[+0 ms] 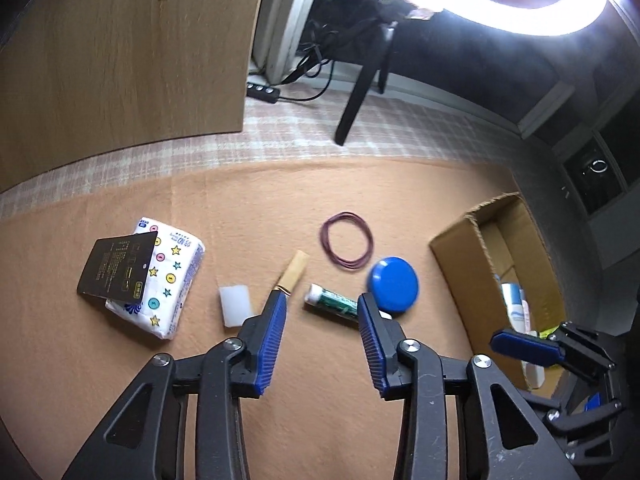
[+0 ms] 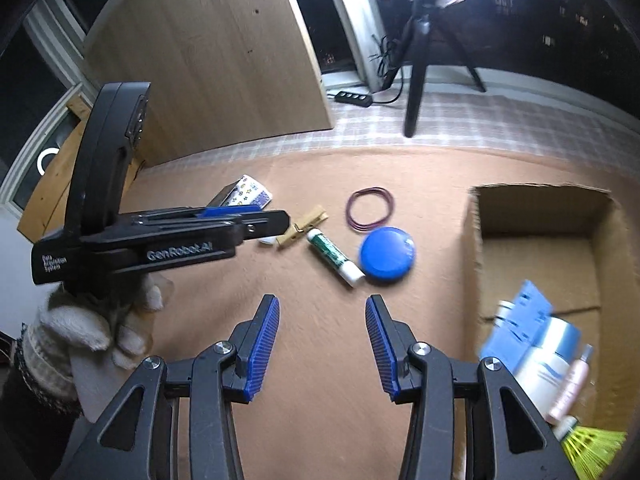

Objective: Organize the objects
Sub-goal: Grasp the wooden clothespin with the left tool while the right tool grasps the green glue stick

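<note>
On the tan mat lie a green-and-white glue stick, a blue round lid, a wooden clothespin, purple rubber bands, a white eraser block, and a star-print tissue pack under a black card. My left gripper is open, low over the glue stick. My right gripper is open and empty, just before the glue stick and lid. The cardboard box stands at the right.
The box holds a white-blue bottle, a pink tube, a blue plastic piece and something yellow-green. A wooden board stands behind left. A tripod and power strip sit at the back.
</note>
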### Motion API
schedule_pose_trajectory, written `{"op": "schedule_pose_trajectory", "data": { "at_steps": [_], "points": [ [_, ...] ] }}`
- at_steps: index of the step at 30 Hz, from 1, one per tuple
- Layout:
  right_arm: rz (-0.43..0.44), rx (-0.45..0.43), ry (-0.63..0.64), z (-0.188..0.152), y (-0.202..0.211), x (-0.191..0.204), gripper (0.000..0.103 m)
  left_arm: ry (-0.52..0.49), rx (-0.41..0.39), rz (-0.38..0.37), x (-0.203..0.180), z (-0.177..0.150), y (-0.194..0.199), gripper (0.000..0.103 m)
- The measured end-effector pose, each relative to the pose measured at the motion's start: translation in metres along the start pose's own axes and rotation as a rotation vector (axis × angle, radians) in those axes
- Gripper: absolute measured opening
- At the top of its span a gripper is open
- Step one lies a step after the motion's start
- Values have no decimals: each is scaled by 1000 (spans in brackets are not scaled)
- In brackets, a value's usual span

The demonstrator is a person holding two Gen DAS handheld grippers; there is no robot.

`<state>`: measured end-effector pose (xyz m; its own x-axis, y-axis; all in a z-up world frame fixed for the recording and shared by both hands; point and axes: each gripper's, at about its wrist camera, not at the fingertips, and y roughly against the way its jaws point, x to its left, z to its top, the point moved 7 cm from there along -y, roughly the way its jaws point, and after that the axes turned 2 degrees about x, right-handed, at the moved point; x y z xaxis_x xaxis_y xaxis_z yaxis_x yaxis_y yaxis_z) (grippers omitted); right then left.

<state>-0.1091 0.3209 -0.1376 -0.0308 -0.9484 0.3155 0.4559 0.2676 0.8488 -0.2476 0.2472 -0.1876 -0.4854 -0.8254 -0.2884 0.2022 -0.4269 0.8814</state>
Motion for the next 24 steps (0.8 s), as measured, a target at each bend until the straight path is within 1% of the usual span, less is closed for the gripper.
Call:
{"op": "schedule_pose_trajectory", "data": {
  "at_steps": [5, 7, 10, 14, 15, 19, 24],
  "points": [
    [-16, 35, 15, 9, -23, 2, 40, 5, 23, 11, 5, 5, -20, 35],
    [-26, 50, 25, 11, -29, 1, 34, 3, 32, 15, 5, 6, -28, 34],
    [-40, 66, 34, 12, -38, -1, 32, 15, 39, 13, 6, 9, -40, 30],
    [-56, 83, 44, 14, -48, -3, 31, 11, 50, 26, 2, 12, -55, 29],
    [-59, 87, 48, 14, -50, -3, 31, 2, 41, 39, 2, 13, -56, 29],
    [-71, 101, 65, 17, -60, -2, 31, 7, 38, 54, 4, 19, -59, 24],
    [-73, 116, 72, 19, -71, -2, 31, 4, 42, 71, 11, 21, -62, 21]
  ]
}}
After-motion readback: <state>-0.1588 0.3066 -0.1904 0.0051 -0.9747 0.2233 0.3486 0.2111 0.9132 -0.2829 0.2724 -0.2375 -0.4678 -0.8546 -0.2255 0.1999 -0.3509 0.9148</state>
